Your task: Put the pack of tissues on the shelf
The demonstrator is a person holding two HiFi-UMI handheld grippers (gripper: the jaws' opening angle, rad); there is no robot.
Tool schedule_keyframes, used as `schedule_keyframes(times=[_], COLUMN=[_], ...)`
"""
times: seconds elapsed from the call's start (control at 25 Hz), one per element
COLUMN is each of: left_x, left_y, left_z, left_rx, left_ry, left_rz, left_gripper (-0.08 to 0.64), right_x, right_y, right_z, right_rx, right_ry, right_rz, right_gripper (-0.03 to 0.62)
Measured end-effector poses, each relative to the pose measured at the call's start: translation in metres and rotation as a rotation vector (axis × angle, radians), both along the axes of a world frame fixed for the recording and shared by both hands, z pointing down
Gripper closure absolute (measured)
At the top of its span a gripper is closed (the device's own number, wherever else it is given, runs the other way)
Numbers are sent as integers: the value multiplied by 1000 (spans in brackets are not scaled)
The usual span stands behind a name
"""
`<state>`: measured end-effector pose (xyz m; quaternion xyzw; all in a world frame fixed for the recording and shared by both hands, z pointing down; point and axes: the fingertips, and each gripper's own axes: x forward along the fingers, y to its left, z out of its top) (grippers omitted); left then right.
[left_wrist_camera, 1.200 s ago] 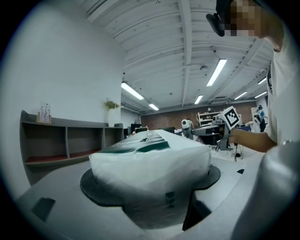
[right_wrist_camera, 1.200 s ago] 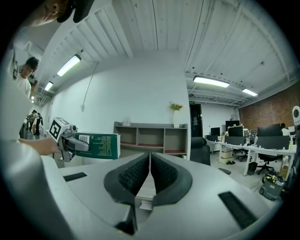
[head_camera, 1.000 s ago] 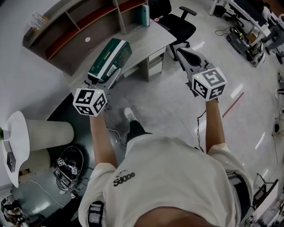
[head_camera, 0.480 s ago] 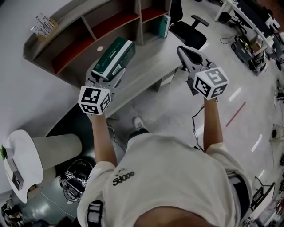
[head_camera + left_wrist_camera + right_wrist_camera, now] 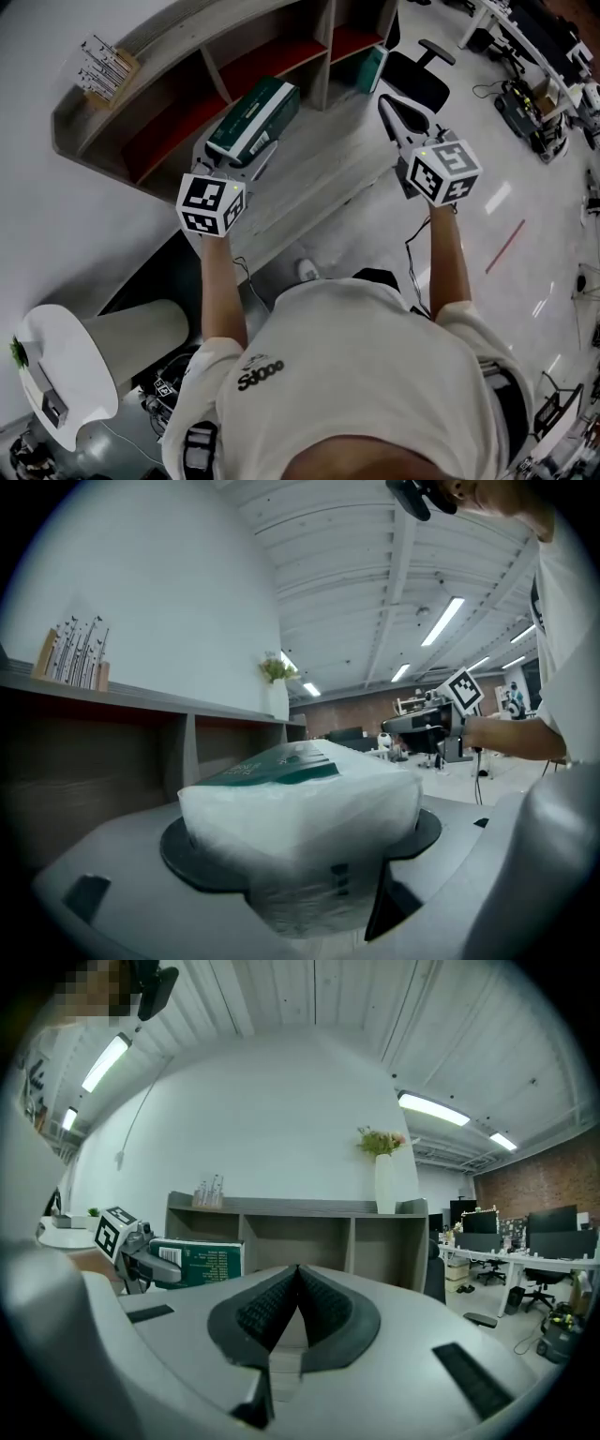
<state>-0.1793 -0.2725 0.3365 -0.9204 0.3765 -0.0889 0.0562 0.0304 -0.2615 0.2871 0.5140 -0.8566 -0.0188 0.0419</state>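
Pack of tissues (image 5: 253,119) clamped in left gripper's (image 5: 234,161) wide-set fingers, near the shelf (image 5: 161,42) (right gripper's (image 5: 298,1288) fingers together, empty)

I log two grippers, the left gripper (image 5: 236,159) and the right gripper (image 5: 388,105), one pack of tissues (image 5: 255,120), one shelf (image 5: 169,37) with three open bays, one desk (image 5: 319,161) and one vase (image 5: 385,1185) of flowers.

White wall (image 5: 281,1119); glossy pale floor (image 5: 375,234); black office chair (image 5: 415,87); ceiling strip lights (image 5: 433,1108).
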Motion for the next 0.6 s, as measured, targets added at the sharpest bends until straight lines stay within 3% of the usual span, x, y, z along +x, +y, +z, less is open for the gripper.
schedule_keyframes(times=[0.2, 0.6], left_x=[1, 37], left_y=[-28, -78], left_z=[0, 9], left_rx=[-17, -38], left_ry=[25, 30], left_rz=[3, -49], left_gripper=[152, 152], right_x=[0, 22], right_y=[-26, -86], right_z=[7, 26], right_rx=[-9, -15], right_ry=[17, 34], right_rz=[16, -80], right_gripper=[592, 592])
